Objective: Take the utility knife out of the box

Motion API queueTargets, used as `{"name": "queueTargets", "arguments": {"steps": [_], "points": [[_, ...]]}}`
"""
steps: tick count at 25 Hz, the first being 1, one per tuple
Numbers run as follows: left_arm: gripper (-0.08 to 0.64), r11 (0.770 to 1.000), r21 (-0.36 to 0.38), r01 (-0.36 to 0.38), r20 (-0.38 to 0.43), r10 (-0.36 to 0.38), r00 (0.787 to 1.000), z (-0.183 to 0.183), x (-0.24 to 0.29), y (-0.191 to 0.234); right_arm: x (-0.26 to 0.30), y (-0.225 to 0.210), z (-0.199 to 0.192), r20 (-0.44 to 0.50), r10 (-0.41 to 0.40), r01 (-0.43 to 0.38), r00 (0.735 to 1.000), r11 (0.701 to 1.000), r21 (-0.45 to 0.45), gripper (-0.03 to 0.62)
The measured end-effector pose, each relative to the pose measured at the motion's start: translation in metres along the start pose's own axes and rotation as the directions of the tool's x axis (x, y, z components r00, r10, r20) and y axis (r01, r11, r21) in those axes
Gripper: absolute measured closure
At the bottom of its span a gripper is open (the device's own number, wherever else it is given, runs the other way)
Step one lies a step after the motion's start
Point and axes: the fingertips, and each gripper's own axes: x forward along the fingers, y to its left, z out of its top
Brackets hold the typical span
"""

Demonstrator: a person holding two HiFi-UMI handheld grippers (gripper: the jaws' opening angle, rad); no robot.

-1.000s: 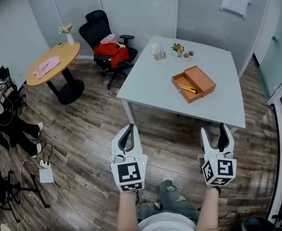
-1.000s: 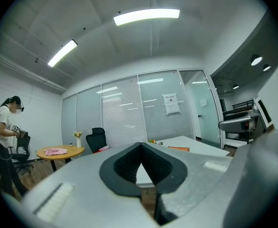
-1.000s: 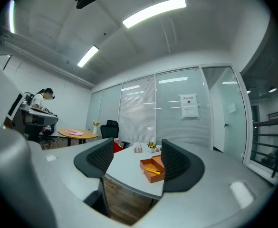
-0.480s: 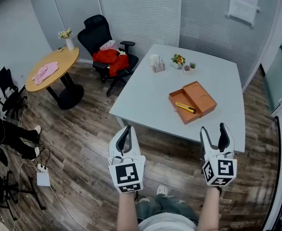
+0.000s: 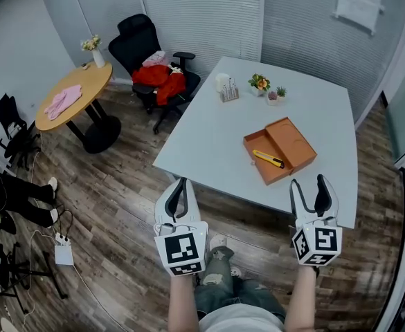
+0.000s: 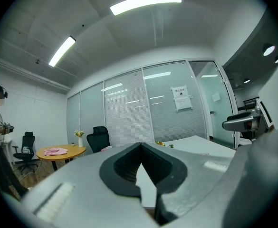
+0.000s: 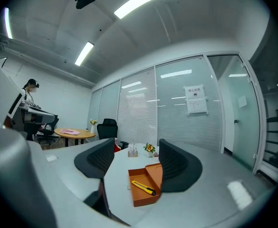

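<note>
Yellow utility knife (image 5: 268,159) lies in an open orange box (image 5: 293,140) on the white desk (image 5: 209,137) above wood-plank floor (image 5: 119,206), ten o'clock from the right gripper (image 5: 307,182), gaping empty, just narrowing; left gripper (image 5: 181,184) pinched together, empty.

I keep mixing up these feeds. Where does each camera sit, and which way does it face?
Head view: on the person's head, looking steeply down at white rectangular table, open orange cardboard box, yellow utility knife; forearms, left gripper, right gripper show.
Left gripper view: on that gripper, facing level across the room; its touching jaws show.
Right gripper view: on that gripper, facing the box; its parted jaws show.
Shared: head and right gripper views show box and knife.
</note>
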Motion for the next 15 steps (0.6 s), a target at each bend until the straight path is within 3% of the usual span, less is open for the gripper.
{"name": "queueTargets", "arguments": {"steps": [15], "points": [[0.560,0.999,-0.021,0.042,-0.016,-0.042,0.999,-0.017,0.115,0.008,0.098,-0.017,-0.018,-0.042,-0.030,0.029,0.999,0.999,-0.031,0.276]]}}
